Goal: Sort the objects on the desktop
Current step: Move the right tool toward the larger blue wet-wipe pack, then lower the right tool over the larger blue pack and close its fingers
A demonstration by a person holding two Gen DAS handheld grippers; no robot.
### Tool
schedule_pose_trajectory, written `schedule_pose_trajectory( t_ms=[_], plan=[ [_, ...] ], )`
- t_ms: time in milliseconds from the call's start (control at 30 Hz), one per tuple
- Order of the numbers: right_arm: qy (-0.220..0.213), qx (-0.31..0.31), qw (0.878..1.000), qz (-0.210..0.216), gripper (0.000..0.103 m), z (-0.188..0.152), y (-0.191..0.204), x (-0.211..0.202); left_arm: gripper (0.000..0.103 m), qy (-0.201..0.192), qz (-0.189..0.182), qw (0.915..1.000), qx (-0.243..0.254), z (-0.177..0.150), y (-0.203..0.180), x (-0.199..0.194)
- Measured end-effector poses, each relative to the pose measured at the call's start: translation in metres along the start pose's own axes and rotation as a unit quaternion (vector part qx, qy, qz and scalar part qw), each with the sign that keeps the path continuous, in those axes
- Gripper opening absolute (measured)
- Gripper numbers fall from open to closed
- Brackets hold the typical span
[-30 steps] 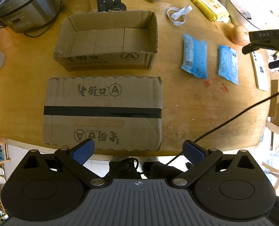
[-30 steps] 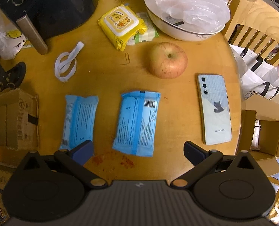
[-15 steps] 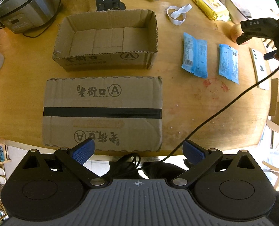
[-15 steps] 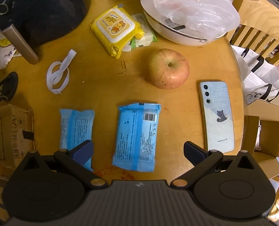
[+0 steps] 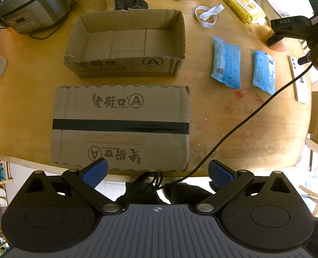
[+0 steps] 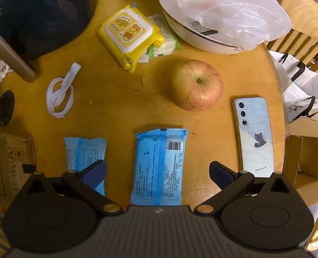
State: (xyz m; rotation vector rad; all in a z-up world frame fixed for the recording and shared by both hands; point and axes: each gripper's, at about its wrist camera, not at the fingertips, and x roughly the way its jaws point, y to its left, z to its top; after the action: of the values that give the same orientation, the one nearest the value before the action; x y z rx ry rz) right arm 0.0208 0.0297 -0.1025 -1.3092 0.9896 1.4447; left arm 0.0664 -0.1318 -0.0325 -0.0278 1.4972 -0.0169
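In the left wrist view an open cardboard box (image 5: 126,49) stands on the table beyond a flat taped box (image 5: 120,126). Two blue packets (image 5: 226,62) (image 5: 264,73) lie to its right. My left gripper (image 5: 157,172) is open and empty at the table's near edge. In the right wrist view my right gripper (image 6: 157,172) is open and empty above the right blue packet (image 6: 161,165). The left packet (image 6: 84,152), an apple (image 6: 196,85) and a phone (image 6: 255,135) lie around it. The right gripper's body (image 5: 296,30) hovers by the apple in the left wrist view.
A yellow wipes pack (image 6: 128,36), a white strap loop (image 6: 61,94), a white bowl under a plastic bag (image 6: 219,15) and a dark appliance (image 6: 36,10) sit at the back. A rice cooker (image 5: 28,4) stands at the back left. A cable (image 5: 244,124) crosses the table. Chair and boxes stand right.
My right gripper has moved forward over the table, toward the apple and bowl; the packets now lie nearer its fingers. The left gripper has stayed almost still.
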Motion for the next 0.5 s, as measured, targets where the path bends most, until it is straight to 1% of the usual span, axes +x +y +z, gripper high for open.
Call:
schedule_pose_trajectory(
  t_ms=[267, 500],
  plan=[
    [0.0, 0.013, 1.0, -0.001, 0.103, 0.006, -0.002, 0.006, 0.103, 0.001, 0.001, 1.0, 0.0, 0.001, 0.001, 0.0],
    [0.014, 0.041, 0.999, 0.002, 0.103, 0.003, -0.007, 0.022, 0.103, 0.002, 0.001, 1.0, 0.0, 0.001, 0.001, 0.0]
  ],
)
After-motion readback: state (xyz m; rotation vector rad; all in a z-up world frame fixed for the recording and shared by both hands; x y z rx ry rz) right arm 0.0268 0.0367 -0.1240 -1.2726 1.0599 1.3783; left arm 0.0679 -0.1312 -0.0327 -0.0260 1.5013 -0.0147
